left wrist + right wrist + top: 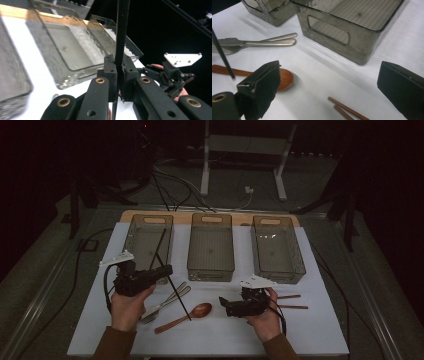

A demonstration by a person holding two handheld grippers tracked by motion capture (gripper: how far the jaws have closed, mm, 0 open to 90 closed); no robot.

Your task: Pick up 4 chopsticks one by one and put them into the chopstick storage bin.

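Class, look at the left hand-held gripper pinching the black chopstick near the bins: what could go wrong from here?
1. The left hand-held gripper clamps the black chopstick partway along its length, so it may pivot or slip.
2. Its lower end hangs near the wooden spoon and could nudge it.
3. The long stick could catch the left bin rim.

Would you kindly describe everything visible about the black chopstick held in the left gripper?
The black chopstick is a thin, straight, matte dark stick. The left gripper is shut on it near its middle. It is held tilted, its upper end over the left bin and its lower tip near the wooden spoon. Whether the tip touches the table is unclear.
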